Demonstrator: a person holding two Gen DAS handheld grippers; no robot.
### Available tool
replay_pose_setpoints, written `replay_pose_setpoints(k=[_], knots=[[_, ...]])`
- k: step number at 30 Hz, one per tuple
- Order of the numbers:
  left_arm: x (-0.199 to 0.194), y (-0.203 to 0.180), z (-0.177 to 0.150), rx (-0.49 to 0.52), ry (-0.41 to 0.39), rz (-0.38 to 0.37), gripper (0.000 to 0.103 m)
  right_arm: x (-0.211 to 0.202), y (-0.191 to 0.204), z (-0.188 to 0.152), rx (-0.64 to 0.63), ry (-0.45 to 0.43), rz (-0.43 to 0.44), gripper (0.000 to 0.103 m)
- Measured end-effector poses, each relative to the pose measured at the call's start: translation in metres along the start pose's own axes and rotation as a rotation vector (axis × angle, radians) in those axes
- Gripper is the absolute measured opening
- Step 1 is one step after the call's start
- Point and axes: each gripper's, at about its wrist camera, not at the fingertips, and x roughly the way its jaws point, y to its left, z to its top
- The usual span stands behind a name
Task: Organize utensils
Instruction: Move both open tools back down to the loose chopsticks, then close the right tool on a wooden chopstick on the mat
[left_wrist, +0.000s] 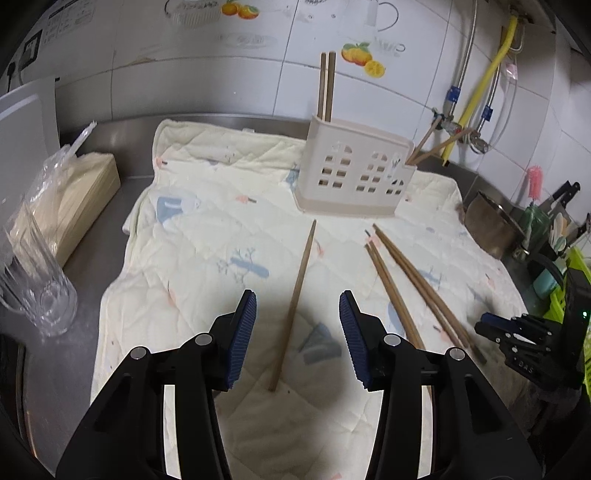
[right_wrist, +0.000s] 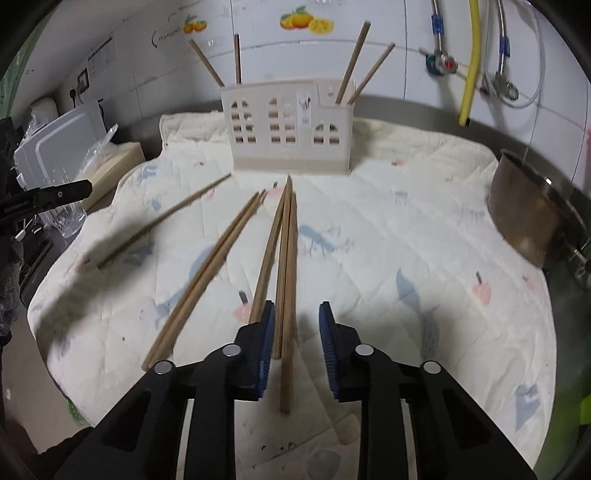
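A beige utensil holder (left_wrist: 354, 177) (right_wrist: 288, 125) stands at the back of a quilted cloth (left_wrist: 207, 229) (right_wrist: 406, 229), with chopsticks upright in its left end (left_wrist: 327, 85) and in its right end (right_wrist: 351, 62). One loose chopstick (left_wrist: 301, 273) lies on the cloth between the jaws of my left gripper (left_wrist: 298, 299), which is open and well clear of it on both sides. My right gripper (right_wrist: 297, 310) is open over a bundle of three chopsticks (right_wrist: 286, 258); they lie close to its left pad, with a gap to the right pad. A further pair (right_wrist: 210, 273) lies to their left.
A clear glass (left_wrist: 37, 288) and a plastic-wrapped box (left_wrist: 74, 199) stand left of the cloth. A metal pot (right_wrist: 532, 214) sits at its right edge, with a green rack (left_wrist: 576, 280) beyond. Pipes and a yellow hose (right_wrist: 471, 62) run down the tiled wall.
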Motion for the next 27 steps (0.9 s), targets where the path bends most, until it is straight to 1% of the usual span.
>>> replay_pose_setpoints(k=[6, 14, 27], knots=[[0.004, 0.004, -0.01, -0.013, 0.024, 0.004, 0.047, 0.016, -0.001, 0.001, 0.001, 0.036, 0.0, 0.014], [0.007, 0.009, -0.016, -0.021, 0.038, 0.012, 0.047, 0.026, 0.0, 0.004, -0.007, 0.053, 0.004, 0.012], [0.012, 0.011, -0.021, -0.022, 0.056, 0.009, 0.047, 0.031, 0.003, 0.006, -0.037, 0.064, -0.016, 0.011]])
